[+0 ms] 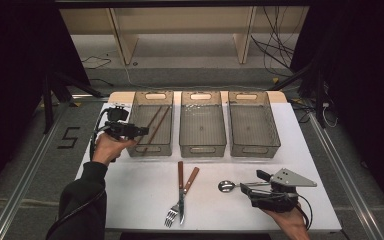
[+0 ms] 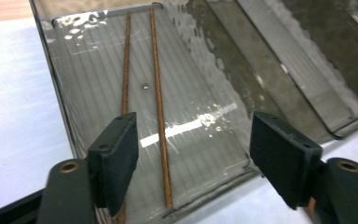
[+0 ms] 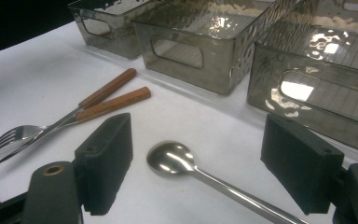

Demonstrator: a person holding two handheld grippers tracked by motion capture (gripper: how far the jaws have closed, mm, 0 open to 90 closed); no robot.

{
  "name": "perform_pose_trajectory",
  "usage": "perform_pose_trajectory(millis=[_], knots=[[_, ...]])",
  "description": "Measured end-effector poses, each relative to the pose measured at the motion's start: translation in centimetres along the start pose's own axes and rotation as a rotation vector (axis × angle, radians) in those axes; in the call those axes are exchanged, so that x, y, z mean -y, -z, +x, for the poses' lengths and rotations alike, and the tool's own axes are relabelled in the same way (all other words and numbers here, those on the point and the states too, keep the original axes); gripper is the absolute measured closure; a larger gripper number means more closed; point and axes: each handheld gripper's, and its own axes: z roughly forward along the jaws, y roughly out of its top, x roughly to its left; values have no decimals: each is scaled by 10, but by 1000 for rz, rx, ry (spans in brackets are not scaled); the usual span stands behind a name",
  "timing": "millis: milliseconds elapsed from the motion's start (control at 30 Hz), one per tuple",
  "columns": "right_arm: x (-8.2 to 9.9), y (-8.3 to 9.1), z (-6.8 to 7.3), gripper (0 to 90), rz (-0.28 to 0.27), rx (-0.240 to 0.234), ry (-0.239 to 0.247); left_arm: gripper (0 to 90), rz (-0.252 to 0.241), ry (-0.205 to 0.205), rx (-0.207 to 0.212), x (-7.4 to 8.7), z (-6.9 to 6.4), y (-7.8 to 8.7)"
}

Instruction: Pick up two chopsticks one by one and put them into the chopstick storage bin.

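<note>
Left tool [image 2: 191,161] open above chopsticks [image 2: 158,107]; high view adds spoon [image 1: 226,186].

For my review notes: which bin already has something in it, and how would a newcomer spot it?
On the white table, three smoky clear bins stand in a row along the far edge. It is the left bin, beside the left gripper. It alone holds a pair of brown chopsticks.

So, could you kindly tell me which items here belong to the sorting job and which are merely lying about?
Job: two brown wooden chopsticks in the left clear bin; steel spoon; wooden-handled fork and knife.
Lying about: black cables; wooden shelf.
</note>
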Motion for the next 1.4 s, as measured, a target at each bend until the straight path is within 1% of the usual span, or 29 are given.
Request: perform_pose_trajectory(millis=[133,333,533,600,733,933,1000,1100,1167,1267,1400], knots=[[0,0,0,255,0,-1,0,266,-22,5,18,8,-4,7],[0,-1,0,255,3,-3,3,239,-55,-21,46,20,-11,11],[0,-1,0,255,5,-4,1,225,-92,-25,78,31,-16,15],[0,-1,0,255,4,-5,0,219,-94,-25,87,34,-17,15],[0,-2,0,255,4,-6,2,212,-96,-42,99,37,-22,15],[1,-1,0,254,5,-9,0,189,-101,-76,118,42,-34,17],[1,-1,-1,254,5,-9,1,178,-105,-82,120,45,-37,18],[1,-1,-2,254,4,-10,2,168,-114,-91,134,50,-42,19],[1,-1,-2,254,3,-11,0,161,-116,-96,139,53,-45,20],[1,-1,-2,254,5,-13,2,157,-130,-106,155,58,-48,21],[1,-2,-2,254,5,-17,0,155,-136,-124,173,65,-52,24]])
